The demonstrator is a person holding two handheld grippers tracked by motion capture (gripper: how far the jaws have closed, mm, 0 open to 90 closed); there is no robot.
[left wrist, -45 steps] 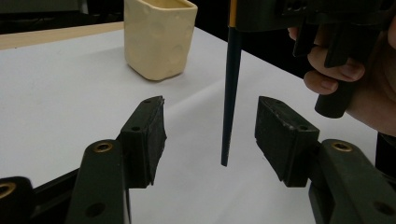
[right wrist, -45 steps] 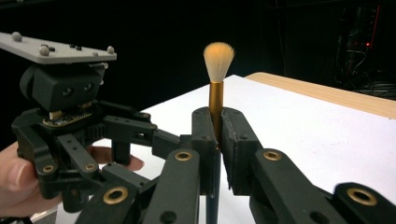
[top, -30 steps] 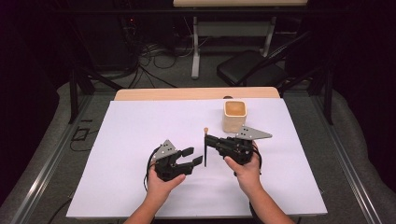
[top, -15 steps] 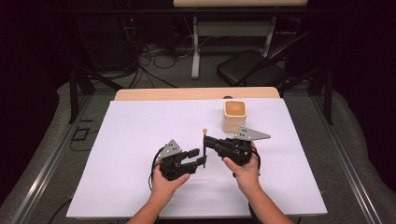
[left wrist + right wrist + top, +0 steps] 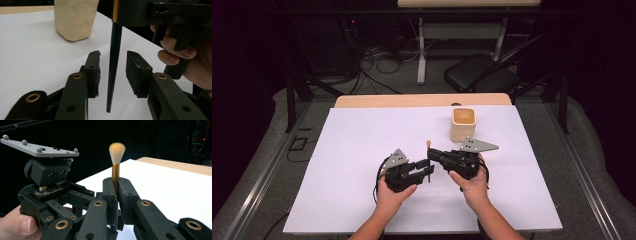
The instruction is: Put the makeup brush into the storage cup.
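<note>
**Brush handover: left jaws closing round the handle**

The right gripper [image 5: 115, 195] has its 2 jaws pressed on the gold ferrule of a brush [image 5: 116, 157], holding it upright with the pale bristles on top. Below that pinch the dark handle [image 5: 113, 67] hangs straight down between the 2 jaws of the left gripper [image 5: 113, 72], which have just been closing; a gap shows on each side, so the pads [image 5: 93, 72] do not yet press on it.

Seen from above, the brush [image 5: 429, 155] stands in front of the cream cup [image 5: 463, 124] and a little to its left, near it but apart. The left gripper [image 5: 422, 172] meets the handle from the cup's left-front, the right gripper [image 5: 432, 156] from its right-front, both held over the white sheet [image 5: 337, 165] that covers the table.

The step in hand looks like a transfer of the brush from right to left (or a 2-point hold, I cannot tell which). To do it well:

1. Keep the right hand [image 5: 472, 180] steady so the handle stays plumb.
2. Centre the handle between the left pads, so neither touches first and tips it.
3. Finish closing slowly; the handle is thin, round and likely slippery.
4. Release the right pinch only once the left grip is firm.
</note>
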